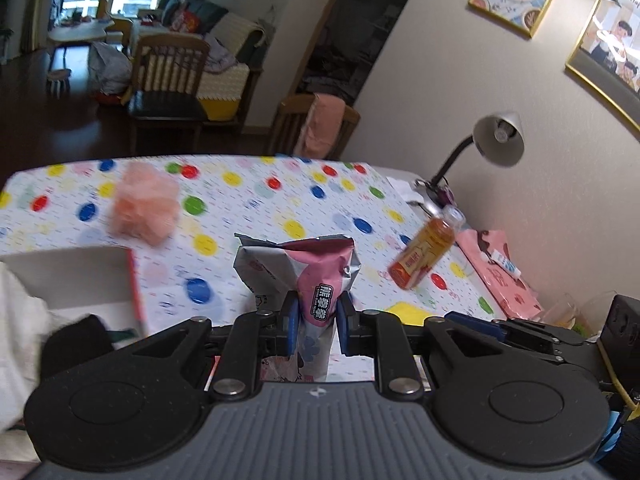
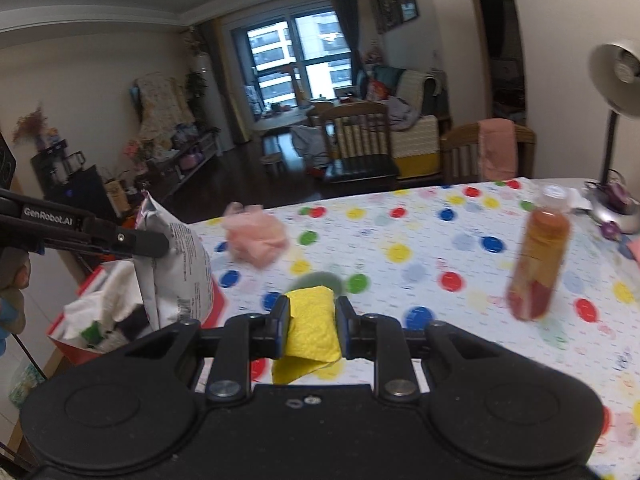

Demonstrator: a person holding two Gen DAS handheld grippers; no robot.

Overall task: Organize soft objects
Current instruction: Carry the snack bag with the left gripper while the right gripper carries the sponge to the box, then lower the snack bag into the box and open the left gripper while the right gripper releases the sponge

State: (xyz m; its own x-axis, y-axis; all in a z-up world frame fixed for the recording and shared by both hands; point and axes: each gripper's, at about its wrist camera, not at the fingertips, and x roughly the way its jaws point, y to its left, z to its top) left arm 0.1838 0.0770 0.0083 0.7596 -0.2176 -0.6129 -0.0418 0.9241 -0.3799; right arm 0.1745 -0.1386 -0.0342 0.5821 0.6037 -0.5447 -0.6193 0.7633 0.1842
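My left claw (image 1: 317, 312) is clamped on a crinkled pink and silver snack bag (image 1: 304, 272), pinching it low down so the top of the bag stands up above the fingers, clear of the worktop (image 1: 256, 196) with its dotted cloth. From the right wrist view I see that same bag hanging over an open red-edged box (image 2: 86, 322) at the left edge of the worktop (white and dark cloth things already lie inside).

My right claw (image 2: 313, 326) is closed on a folded yellow cloth (image 2: 312, 320), which fills the gap between the fingers and droops a little beneath them, off the cloth-covered surface.

A pink mesh bath sponge (image 1: 146, 208) lies on the worktop by itself, beyond the box and well apart from both claws. An orange drink bottle (image 1: 424, 252) stands on the right side, near a grey desk lamp (image 1: 498, 138) at the far corner. A pink patterned pouch (image 1: 500, 268) lies by the wall, just beside the bottle. Both views are blurred.
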